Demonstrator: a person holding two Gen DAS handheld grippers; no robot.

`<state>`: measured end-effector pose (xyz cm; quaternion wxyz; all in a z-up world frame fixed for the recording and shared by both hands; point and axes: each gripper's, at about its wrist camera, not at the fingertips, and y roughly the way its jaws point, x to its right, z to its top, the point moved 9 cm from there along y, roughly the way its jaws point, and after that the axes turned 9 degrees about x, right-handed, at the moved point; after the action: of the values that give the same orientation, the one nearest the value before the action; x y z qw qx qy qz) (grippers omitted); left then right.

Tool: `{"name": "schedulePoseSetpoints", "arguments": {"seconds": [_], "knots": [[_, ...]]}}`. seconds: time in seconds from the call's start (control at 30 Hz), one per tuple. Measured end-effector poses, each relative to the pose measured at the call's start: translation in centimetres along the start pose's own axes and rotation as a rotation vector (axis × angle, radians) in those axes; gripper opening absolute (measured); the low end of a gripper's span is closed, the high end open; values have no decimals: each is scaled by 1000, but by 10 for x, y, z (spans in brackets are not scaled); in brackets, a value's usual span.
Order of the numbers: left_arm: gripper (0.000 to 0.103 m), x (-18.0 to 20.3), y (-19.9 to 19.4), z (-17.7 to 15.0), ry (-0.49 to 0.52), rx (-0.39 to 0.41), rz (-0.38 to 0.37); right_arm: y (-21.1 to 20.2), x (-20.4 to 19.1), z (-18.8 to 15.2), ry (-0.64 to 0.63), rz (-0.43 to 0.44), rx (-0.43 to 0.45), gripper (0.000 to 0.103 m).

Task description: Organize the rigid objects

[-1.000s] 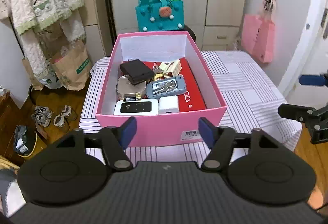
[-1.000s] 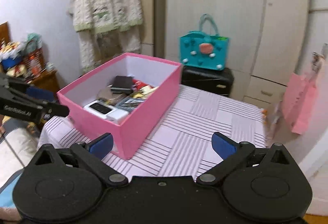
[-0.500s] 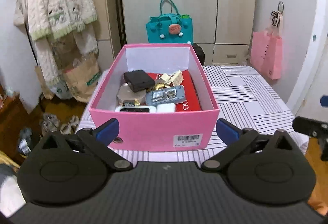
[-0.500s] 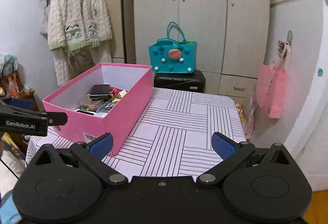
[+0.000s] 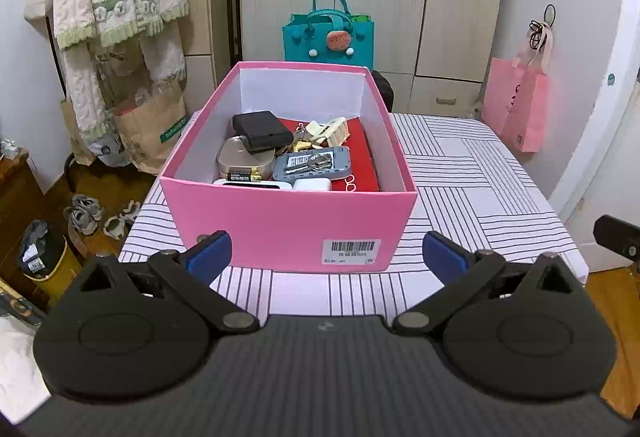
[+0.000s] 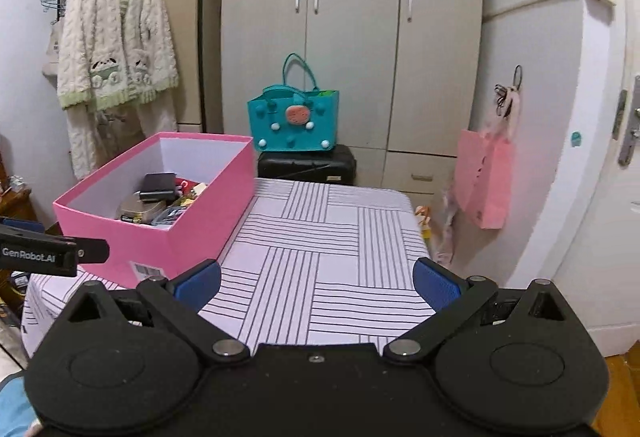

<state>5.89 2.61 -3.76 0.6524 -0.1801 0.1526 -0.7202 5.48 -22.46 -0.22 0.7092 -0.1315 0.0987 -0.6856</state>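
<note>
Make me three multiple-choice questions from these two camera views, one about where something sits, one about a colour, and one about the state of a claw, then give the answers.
1. Where does the black case sit?
A. on the striped cloth
B. inside the pink box
C. on the floor

2. What colour is the handbag in front of the cupboard?
A. teal
B. yellow
C. red

3. How does the left claw stand?
A. shut on a key
B. shut on nothing
C. open, holding nothing

Answers: 1 B, it lies among the items within the box walls. 2 A, teal body and handles. 3 C, its blue pads stand wide apart, nothing between them but the box front beyond.
</note>
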Motion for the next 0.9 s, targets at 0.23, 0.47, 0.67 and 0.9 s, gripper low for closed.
{"name": "schedulePoseSetpoints", "arguments": {"seconds": [0.23,0.47,0.67,0.9], "knots": [[103,0,0,-1,5,0,8,-1,-2,5,62,26,25,103],[103,-1,4,1,5,-17,5,2,-4,2,82,24,10,103],[103,0,4,2,41,-13,18,0,-4,0,59,-21,15,103],[103,7,3,1,80,-3,13,1,-2,-2,40,-45,16,103]]}}
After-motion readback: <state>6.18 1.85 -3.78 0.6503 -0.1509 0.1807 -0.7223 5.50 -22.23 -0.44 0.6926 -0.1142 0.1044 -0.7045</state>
